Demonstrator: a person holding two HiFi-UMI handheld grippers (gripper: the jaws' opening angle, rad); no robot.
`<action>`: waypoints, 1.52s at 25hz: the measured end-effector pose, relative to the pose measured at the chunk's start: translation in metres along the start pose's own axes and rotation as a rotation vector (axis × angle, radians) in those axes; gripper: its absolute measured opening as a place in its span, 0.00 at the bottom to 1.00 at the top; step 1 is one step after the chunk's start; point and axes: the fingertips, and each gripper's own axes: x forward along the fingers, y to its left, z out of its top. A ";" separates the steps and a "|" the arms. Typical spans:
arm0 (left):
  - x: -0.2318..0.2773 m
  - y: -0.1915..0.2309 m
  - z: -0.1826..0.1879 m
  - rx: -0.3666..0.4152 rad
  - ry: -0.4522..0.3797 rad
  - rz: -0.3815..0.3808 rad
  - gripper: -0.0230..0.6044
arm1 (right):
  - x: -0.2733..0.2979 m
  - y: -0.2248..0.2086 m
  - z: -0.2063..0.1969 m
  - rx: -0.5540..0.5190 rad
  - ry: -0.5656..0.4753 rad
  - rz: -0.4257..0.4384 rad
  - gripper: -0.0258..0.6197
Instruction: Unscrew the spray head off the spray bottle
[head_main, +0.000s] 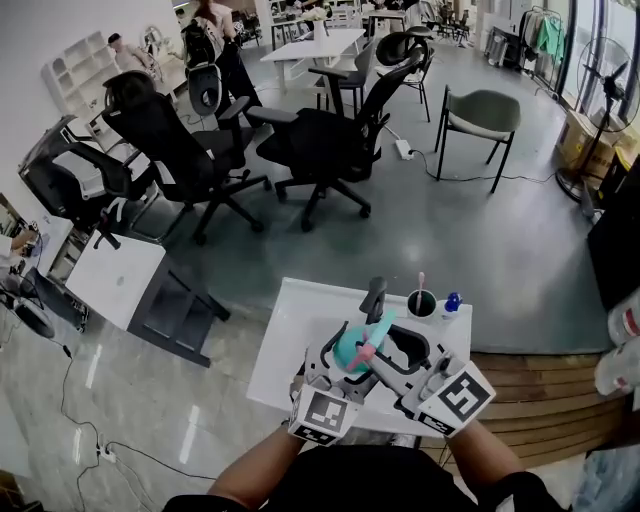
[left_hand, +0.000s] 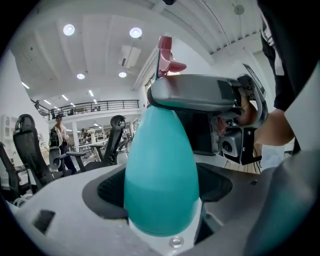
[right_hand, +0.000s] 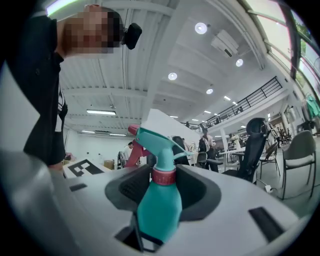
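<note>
Your left tool (left_hand: 161, 186) pinches 1 smooth teal spray bottle (left_hand: 160, 150), teardrop-shaped, over the white counter (head_main: 290, 340). Your right tool (right_hand: 164, 182) is spread either side of its 1 red collar (right_hand: 164, 176), w/ 1 angular teal spray head (right_hand: 157, 142) beyond.

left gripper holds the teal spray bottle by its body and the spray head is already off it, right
No: the spray head is still on the spray bottle, above its red collar, as the right gripper view shows. The left gripper does hold the teal body.
</note>
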 end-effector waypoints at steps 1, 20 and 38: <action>0.000 -0.001 0.000 0.002 0.002 -0.002 0.70 | 0.000 0.001 0.001 0.003 -0.003 0.003 0.30; -0.028 -0.058 0.037 0.037 -0.208 -0.617 0.70 | -0.030 0.048 0.016 -0.045 0.068 0.418 0.25; 0.008 0.000 -0.008 -0.134 -0.032 -0.109 0.70 | -0.015 -0.014 -0.003 0.025 -0.018 0.039 0.31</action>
